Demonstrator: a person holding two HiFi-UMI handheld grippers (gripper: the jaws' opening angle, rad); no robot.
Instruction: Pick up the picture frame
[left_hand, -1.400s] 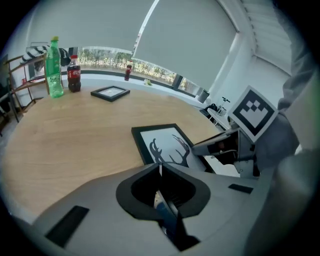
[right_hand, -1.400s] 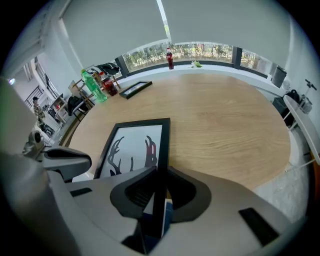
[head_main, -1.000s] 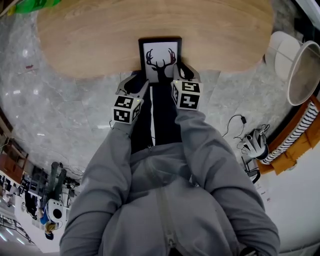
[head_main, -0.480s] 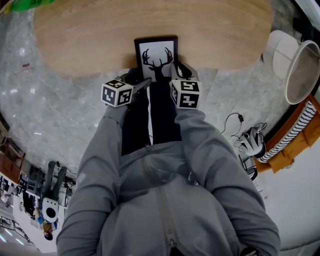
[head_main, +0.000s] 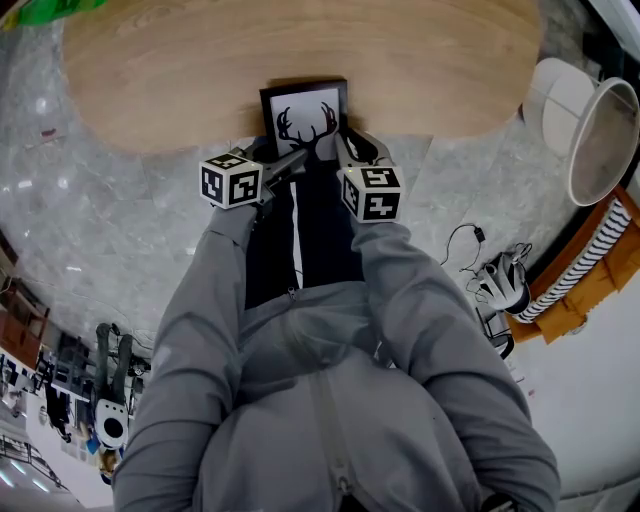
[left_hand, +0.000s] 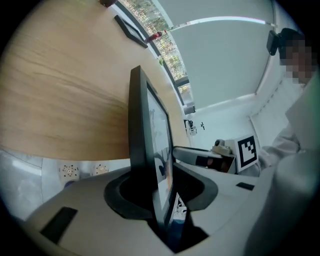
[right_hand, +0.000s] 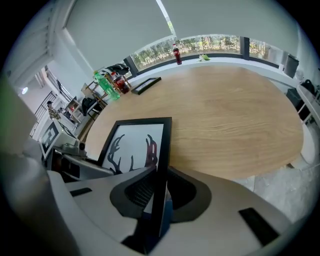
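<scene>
The picture frame (head_main: 305, 118), black with a deer-antler print, is at the near edge of the wooden table (head_main: 400, 60). My right gripper (head_main: 345, 142) is shut on its lower right edge; in the right gripper view the frame (right_hand: 135, 145) stands edge-on between the jaws of that gripper (right_hand: 162, 192). My left gripper (head_main: 293, 158) points sideways at the lower left corner. In the left gripper view the frame (left_hand: 150, 140) sits deep between the jaws of that gripper (left_hand: 161, 186), which are closing, with a gap still on the glass side.
A white round chair (head_main: 600, 140) stands at the right, with cables (head_main: 490, 270) on the marble floor below it. At the table's far side are green bottles (right_hand: 107, 85), a red bottle (right_hand: 176, 54) and a dark flat frame (right_hand: 145, 85).
My left gripper has swung out to the left and rolled, so it now points sideways at the frame's corner. The frame has shifted a little up and left. The right gripper keeps its hold.
</scene>
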